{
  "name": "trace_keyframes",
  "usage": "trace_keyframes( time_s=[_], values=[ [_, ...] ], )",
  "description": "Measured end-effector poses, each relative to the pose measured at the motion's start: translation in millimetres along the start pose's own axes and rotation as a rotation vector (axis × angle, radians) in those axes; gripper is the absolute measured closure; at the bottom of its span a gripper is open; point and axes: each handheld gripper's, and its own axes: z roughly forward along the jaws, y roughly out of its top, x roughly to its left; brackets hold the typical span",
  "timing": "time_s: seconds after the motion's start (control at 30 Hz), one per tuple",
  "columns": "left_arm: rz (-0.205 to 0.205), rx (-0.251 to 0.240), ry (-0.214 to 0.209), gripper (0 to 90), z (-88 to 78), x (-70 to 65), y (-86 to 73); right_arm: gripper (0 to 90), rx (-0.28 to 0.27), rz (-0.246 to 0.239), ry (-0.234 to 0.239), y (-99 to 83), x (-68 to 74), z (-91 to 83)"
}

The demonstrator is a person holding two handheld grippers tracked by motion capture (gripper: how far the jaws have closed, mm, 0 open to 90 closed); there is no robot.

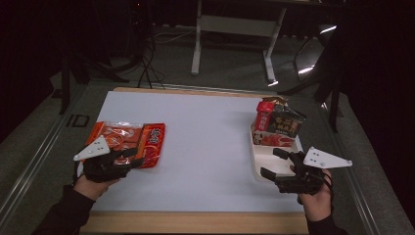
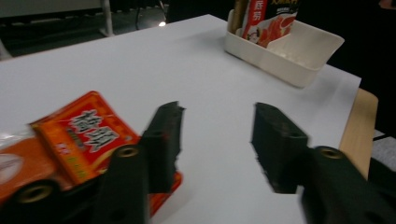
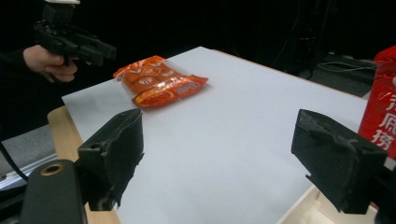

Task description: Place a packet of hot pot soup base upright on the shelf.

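Both tools wide apart and empty: left tool point(image 1: 128, 157) beside orange packet point(image 1: 128, 139), right tool point(image 1: 274, 163) over white tray point(image 1: 258, 162).

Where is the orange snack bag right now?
The orange snack bag lies flat on the white table, on its left side in the high view, just ahead of the open left gripper.

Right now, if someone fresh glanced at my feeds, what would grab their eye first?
Probably the bright orange snack packet lying flat at the table's left side, just beyond the open left gripper. Next, the white tray at the right edge, with red and dark packets standing in its far end, and the open right gripper hovering over its near end.
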Motion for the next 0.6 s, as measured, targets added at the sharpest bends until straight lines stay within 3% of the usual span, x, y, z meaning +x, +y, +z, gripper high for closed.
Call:
trace_keyframes(
  time_s=[0.03,0.33,0.4,0.43,0.5,0.6],
  values=[
    [0.000,0.000,0.000,57.6,0.0,0.0,0.0,16.7,0.000,0.000,0.000,0.0,0.0,0.0],
    [-0.089,0.001,0.195,73.8,-32.9,48.7,-5.6,16.8,0.027,0.009,0.029,-9.8,5.2,5.6],
    [-0.084,0.031,0.256,78.7,-35.2,57.5,-9.0,16.8,0.027,0.011,0.037,-10.0,6.4,6.1],
    [-0.084,0.031,0.256,81.3,-35.2,57.5,-9.0,16.8,0.027,0.011,0.037,-10.0,6.4,6.1],
    [-0.100,0.054,0.320,85.8,-37.3,71.0,-16.5,16.8,0.030,0.006,0.044,-10.2,8.4,7.0],
    [-0.127,0.076,0.352,89.8,-38.0,83.4,-24.5,16.7,0.031,0.000,0.048,-10.0,9.9,7.6]
  ],
)
